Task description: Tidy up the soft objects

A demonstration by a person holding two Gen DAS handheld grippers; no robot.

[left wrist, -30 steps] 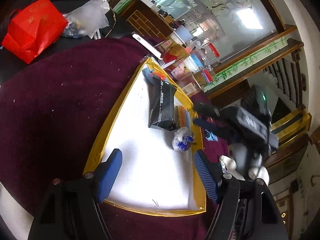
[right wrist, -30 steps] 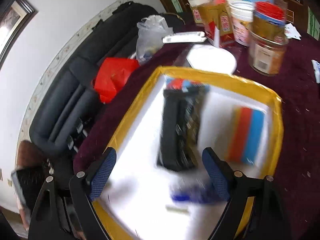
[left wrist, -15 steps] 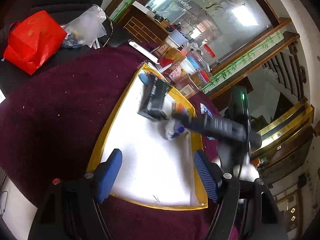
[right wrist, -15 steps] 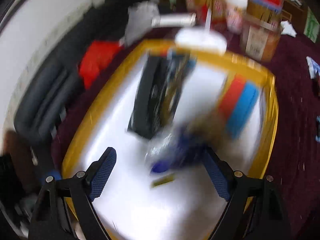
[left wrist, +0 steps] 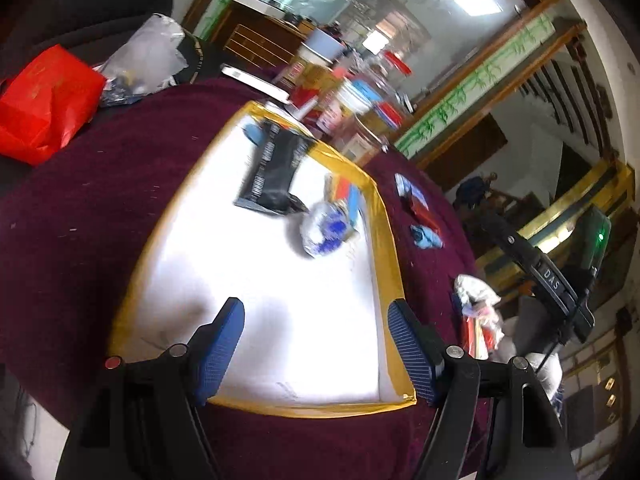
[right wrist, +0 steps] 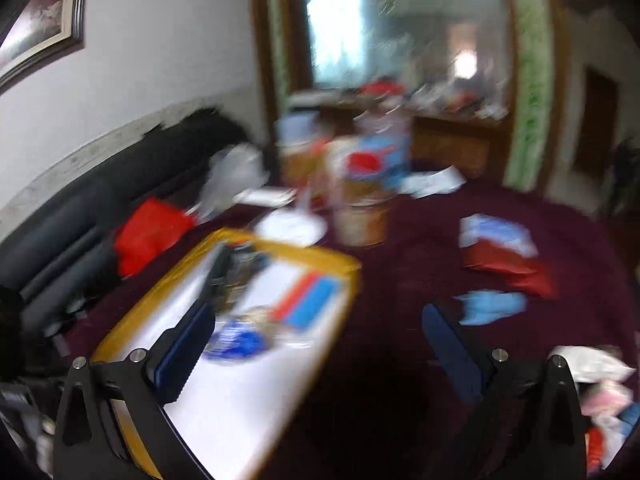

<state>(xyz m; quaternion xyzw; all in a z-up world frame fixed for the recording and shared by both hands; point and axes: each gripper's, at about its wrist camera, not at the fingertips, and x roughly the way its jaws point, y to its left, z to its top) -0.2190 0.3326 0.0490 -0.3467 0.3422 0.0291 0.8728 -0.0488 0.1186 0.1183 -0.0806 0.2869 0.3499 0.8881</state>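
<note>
left hand-held gripper (left wrist: pixel 316 344): jaws apart, empty, over tray's near edge
right hand-held gripper (right wrist: pixel 316 356): jaws just opened wide, nothing between
blue-white pouch (left wrist: pixel 324 232): on yellow-rimmed tray (left wrist: pixel 384 240), near its right edge
tray: on maroon worktop (left wrist: pixel 88 200)

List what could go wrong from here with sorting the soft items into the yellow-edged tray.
1. The blue and white pouch lies near the tray's right edge; a careless nudge could push it out.
2. The right tongs, jaws just opened and empty, are swinging fast enough to blur the view, so they might clip the jars behind the tray.
3. The light blue item on the dark red cloth looks limp and may slip from a shallow pinch.
</note>
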